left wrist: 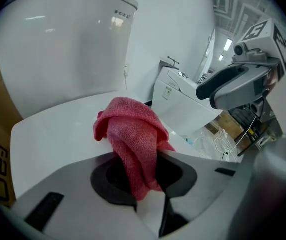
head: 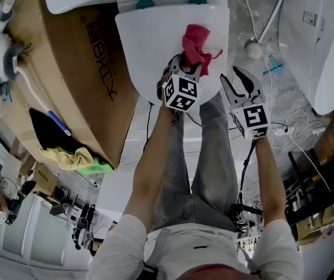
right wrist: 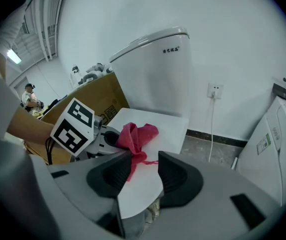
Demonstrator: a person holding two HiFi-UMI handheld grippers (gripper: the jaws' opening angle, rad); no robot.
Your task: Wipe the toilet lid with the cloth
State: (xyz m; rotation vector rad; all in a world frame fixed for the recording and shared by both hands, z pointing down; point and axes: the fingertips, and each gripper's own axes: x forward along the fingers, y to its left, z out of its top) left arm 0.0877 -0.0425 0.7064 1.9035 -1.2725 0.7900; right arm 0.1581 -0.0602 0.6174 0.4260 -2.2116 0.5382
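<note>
- Cloth (left wrist: 133, 134): this red cloth is held by the left gripper (left wrist: 143, 176), whose jaws are closed on a narrow fold of it. The bunched rest lies on the closed white toilet lid (left wrist: 58, 134), toward the person's right side of it.
- Only 1 small fold seems to be pinched, so I think a hard drag across the lid could pull the cloth out.
- The cloth is a lump, not spread. It likely touches little of the lid, and patches may be missed.
- If pressed too low, the jaw tips may scrape the lid.
- The right gripper (right wrist: 139, 171) is empty, with its jaws wide apart, just beside the lid's edge. A sideways stroke could bump it.
</note>
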